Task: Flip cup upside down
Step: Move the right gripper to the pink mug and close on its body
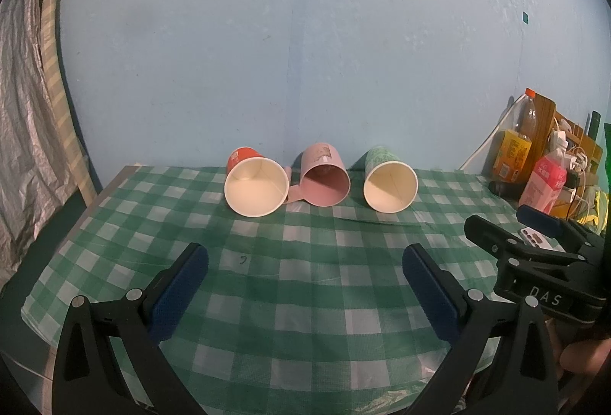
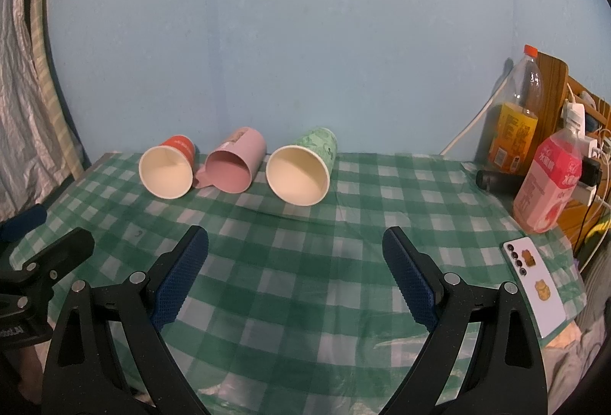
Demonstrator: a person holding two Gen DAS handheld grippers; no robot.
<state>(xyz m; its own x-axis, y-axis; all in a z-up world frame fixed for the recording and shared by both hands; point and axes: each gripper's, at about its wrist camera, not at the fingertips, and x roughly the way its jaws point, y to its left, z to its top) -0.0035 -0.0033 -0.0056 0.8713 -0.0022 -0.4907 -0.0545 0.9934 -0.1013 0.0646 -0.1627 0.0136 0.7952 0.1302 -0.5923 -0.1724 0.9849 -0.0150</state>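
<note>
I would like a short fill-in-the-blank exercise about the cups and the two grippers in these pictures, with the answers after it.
1. The red cup, the pink mug and the green cup all lie on their ____.
2. The middle one of the three is the ____ one.
3. The left gripper and the right gripper both have their jaws ____.
4. The white phone lies on the ____ tablecloth.

Answers: sides; pink; open; checked

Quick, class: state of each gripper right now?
Left gripper: open, holding nothing.
Right gripper: open, holding nothing.
</note>
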